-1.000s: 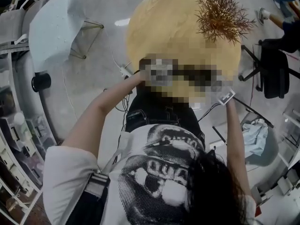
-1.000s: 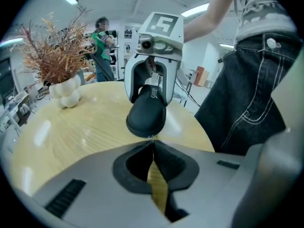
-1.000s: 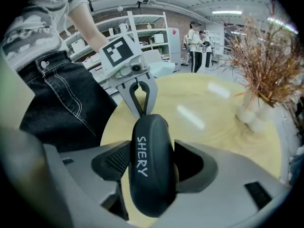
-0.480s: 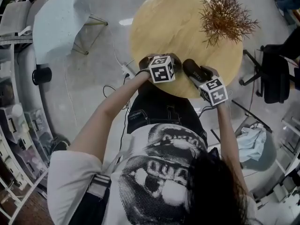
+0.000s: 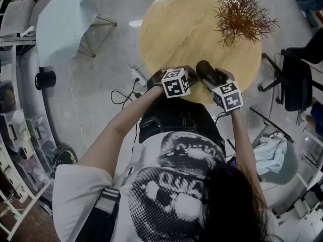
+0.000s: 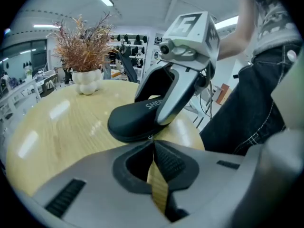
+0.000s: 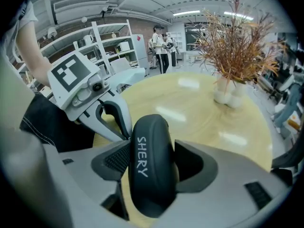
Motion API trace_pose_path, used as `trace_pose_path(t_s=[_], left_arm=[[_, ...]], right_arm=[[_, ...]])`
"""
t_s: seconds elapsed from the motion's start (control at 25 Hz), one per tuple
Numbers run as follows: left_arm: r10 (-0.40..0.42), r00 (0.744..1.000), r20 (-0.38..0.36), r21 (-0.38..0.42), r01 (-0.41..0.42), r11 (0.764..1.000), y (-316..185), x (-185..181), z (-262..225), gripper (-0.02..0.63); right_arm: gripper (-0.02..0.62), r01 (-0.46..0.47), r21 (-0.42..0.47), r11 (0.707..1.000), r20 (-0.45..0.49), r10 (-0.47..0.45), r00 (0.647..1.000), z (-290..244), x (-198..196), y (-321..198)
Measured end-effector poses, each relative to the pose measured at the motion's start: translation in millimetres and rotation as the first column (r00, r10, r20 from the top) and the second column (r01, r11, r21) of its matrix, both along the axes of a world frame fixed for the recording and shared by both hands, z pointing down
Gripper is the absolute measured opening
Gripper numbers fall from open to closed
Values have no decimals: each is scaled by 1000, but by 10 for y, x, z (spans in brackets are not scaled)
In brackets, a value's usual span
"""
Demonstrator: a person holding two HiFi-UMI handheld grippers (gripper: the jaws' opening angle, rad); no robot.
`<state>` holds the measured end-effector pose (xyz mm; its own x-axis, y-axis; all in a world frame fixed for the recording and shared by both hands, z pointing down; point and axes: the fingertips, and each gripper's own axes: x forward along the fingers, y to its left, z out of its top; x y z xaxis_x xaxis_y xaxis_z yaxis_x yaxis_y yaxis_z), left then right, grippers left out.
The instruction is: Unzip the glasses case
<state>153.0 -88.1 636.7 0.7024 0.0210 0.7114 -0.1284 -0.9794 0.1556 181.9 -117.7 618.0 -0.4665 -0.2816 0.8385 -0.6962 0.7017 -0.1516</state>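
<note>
A black glasses case (image 5: 207,72) printed "SHERY" is held over the near edge of the round wooden table (image 5: 181,29). My right gripper (image 7: 149,158) is shut on the case (image 7: 149,165), with one jaw on each long side. My left gripper (image 6: 152,141) is shut, and its tips touch the case's seam (image 6: 137,120) with a small metal zipper pull pinched between them. In the head view the left gripper (image 5: 193,74) and the right gripper (image 5: 209,78) meet at the case. The zip line itself is mostly hidden.
A white vase of dried brown branches (image 5: 242,14) stands on the table's far right side. A pale chair (image 5: 60,29) is at the left, and a black chair (image 5: 295,79) is at the right. Cables (image 5: 126,92) lie on the floor by the table.
Both grippers have stayed at the table's near edge with the case between them. The left gripper's cube has shifted a little to the right, closer to the right gripper.
</note>
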Motion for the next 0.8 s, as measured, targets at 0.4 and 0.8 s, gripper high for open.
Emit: trace_pose_path(t_s=[0.4, 0.8], left_arm=[[-25, 1000, 9, 6, 25, 1000, 25, -4, 47, 15], [-29, 998, 64, 109, 22, 994, -472, -110, 32, 15]], right_arm=[[298, 160, -48, 986, 20, -159, 987, -56, 110, 160], [270, -47, -22, 999, 74, 48, 996, -81, 96, -126]])
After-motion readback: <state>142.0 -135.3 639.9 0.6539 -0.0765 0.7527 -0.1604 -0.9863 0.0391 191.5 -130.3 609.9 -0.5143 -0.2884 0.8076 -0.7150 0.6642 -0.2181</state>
